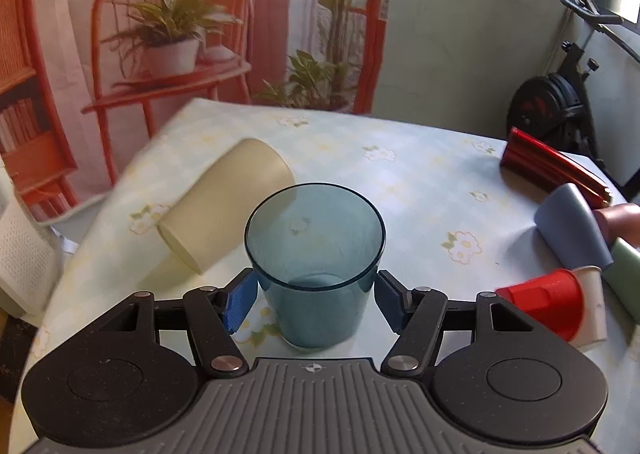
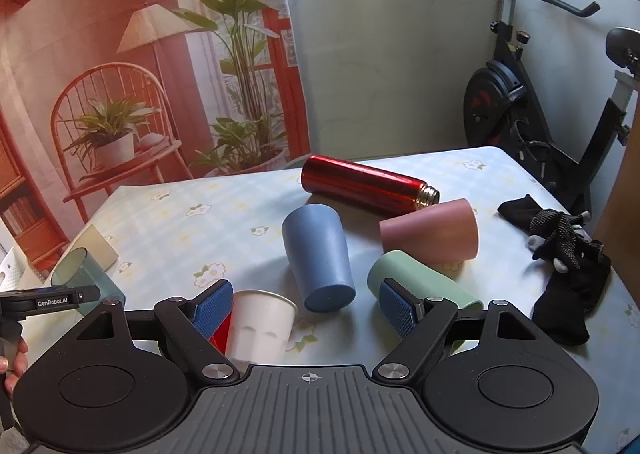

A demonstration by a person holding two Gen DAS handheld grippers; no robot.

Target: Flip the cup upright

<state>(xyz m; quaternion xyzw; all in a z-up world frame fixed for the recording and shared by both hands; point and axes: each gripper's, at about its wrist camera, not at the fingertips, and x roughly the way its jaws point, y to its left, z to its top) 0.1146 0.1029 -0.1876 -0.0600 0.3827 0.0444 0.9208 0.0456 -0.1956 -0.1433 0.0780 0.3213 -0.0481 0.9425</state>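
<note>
**Teal cup upright between left jaws; the other cups lie on their sides**

Left wrist view: left gripper (image 1: 316,300) jaws spread, one blue pad on each side of the teal cup (image 1: 316,254); can't tell if the pads touch it. Cup is translucent teal, standing upright, mouth up, on the counter (image 1: 420,182) close in front of the gripper. One cream cup (image 1: 228,202) lies on its side just behind-left of it. On the right: one red flask (image 1: 552,166), one blue-grey cup (image 1: 572,226), one red paper cup (image 1: 556,306), all lying down.

Right wrist view: right gripper (image 2: 306,308) jaws wide open, holding nothing. The red paper cup's white mouth sits by the left pad. Counted lying down: blue-grey, one pink cup (image 2: 432,232), one green cup (image 2: 416,282), plus the flask. One black glove (image 2: 568,258) at right. Teal cup upright at far left edge.
</note>
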